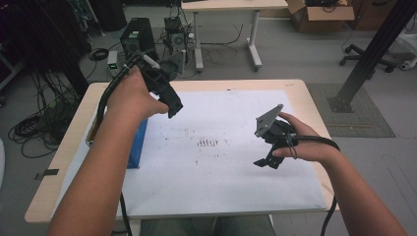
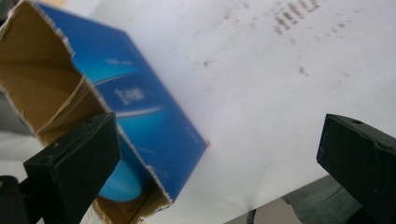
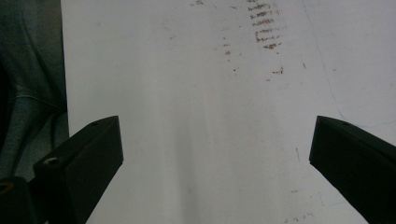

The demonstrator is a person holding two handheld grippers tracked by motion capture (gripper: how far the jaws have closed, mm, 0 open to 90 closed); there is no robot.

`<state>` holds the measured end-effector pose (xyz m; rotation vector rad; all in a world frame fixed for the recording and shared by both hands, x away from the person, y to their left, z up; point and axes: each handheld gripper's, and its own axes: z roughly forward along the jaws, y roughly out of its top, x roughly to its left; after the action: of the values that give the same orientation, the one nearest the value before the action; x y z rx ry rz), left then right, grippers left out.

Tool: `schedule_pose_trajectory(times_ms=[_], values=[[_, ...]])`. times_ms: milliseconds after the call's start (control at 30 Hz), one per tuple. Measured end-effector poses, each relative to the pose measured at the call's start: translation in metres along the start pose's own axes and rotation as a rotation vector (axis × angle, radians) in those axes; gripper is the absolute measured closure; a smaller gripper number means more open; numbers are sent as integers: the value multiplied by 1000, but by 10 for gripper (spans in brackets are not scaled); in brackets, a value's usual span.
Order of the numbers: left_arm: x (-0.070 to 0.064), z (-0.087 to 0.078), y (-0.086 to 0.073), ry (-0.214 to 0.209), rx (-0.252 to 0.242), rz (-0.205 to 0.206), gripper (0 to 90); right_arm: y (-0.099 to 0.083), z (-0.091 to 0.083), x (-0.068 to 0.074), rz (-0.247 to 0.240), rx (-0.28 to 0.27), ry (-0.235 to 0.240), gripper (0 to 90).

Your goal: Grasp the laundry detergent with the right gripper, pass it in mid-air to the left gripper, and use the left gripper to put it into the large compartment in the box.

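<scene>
Black left tongs (image 1: 169,105) hang raised above the desk's (image 1: 295,88) left side, jaws spread wide and empty, tilted down toward the white sheet (image 1: 231,187). Just below them a torn blue carton (image 2: 140,112) lies on its side at the sheet's left edge, a blue rounded thing (image 2: 119,184) inside its open end. Right tongs (image 1: 265,162) hover low over the sheet's right part, jaws also apart, holding nothing, well apart from the carton
</scene>
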<state>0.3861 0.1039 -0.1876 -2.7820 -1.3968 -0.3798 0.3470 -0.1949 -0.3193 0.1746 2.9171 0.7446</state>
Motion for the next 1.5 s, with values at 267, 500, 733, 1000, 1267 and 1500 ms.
schedule_pose_trajectory(times_ms=[267, 500, 733, 1000, 1267, 1500], values=[[-25, -8, 6, -41, -22, 140, 2, 2, -4, 2, -10, 19, 1, 28], [-44, -7, 7, -84, -13, 270, 2, 2, -6, 1, -10, 54, -2, 28], [-57, -2, 6, -131, -1, 357, 2, 4, -8, 1, -7, 74, -6, 30], [-74, 3, 7, -210, 19, 497, 2, 7, -12, -1, -19, 86, -2, 30], [-81, 8, 8, -241, 33, 597, 2, 9, -13, -5, -24, 89, 1, 30], [-82, 14, 3, -262, 35, 632, 2, 11, -11, -5, -26, 109, 11, 31]])
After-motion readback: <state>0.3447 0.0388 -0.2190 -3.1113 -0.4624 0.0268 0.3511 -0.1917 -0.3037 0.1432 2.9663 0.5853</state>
